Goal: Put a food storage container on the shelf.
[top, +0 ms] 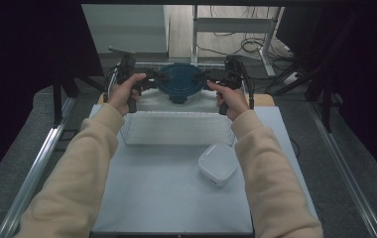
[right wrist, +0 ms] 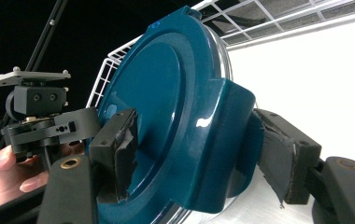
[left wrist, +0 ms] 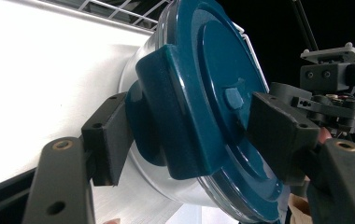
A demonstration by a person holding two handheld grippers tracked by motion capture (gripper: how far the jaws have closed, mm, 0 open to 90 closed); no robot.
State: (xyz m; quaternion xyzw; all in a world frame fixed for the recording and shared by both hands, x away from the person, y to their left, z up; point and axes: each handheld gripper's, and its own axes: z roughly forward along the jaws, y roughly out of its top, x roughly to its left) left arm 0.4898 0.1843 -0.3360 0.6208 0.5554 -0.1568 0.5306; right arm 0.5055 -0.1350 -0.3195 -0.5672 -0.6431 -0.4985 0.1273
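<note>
Container (top: 179, 84) sits at table's (top: 166, 198) far end; your L gripper (left wrist: 185, 130) & R gripper (right wrist: 192, 149) straddle lid clips (left wrist: 166, 121), pads not clamped. Unclipping or lifting left.

Blocked at the far end by the round container with the teal lid (top: 180, 82), flanked closely by the left gripper (top: 153, 79) and right gripper (top: 207, 76). Hemmed behind by the white wire rack (top: 176, 128) across mid-table. Open on the bare table (top: 152, 193) nearer in, save the white square box (top: 219, 163) at right.
</note>
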